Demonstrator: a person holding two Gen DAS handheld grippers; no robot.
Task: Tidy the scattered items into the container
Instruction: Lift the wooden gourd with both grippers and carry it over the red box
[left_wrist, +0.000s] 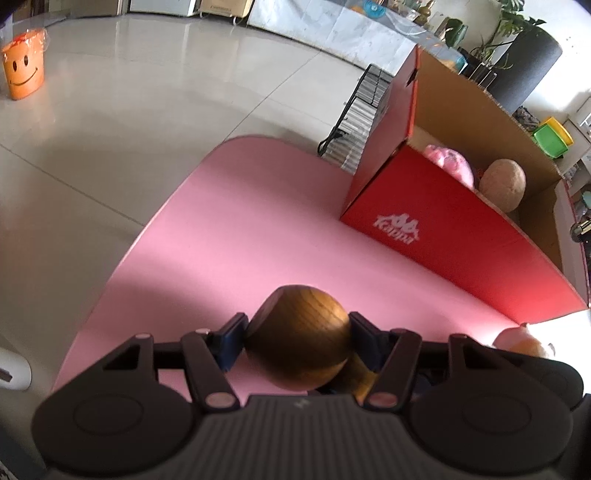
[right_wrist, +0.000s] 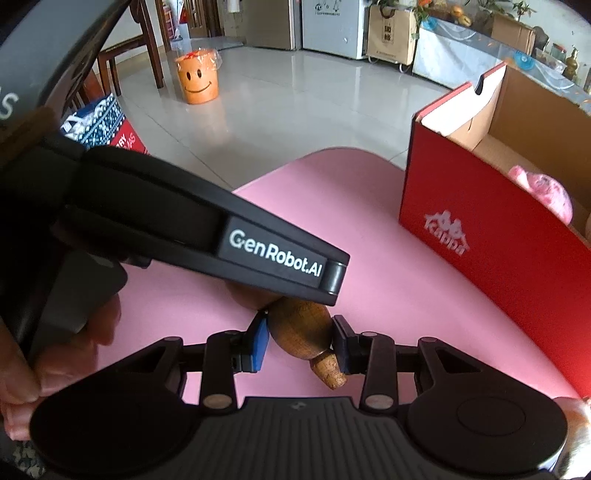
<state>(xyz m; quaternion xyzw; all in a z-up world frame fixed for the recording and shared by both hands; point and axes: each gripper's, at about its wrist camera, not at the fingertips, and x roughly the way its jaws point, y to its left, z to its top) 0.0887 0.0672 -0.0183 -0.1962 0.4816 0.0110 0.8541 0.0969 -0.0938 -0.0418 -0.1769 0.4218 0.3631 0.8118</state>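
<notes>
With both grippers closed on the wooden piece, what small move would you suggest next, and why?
Probably open the right gripper and back it off. Both it and the left gripper clamp the same wooden gourd-shaped piece above the pink table; one grip seems enough to carry it to the open red Kappa box, which already holds a pink plush and a brown ball.

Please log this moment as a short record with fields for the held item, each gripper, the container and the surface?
held item: wooden gourd-shaped piece, round body and narrow neck
left gripper: fingers shut on the round body
right gripper: fingers closed against the same piece, near its neck
container: red Kappa box, open, on the table
box contents: pink plush, tan ball
surface: pink table
</notes>
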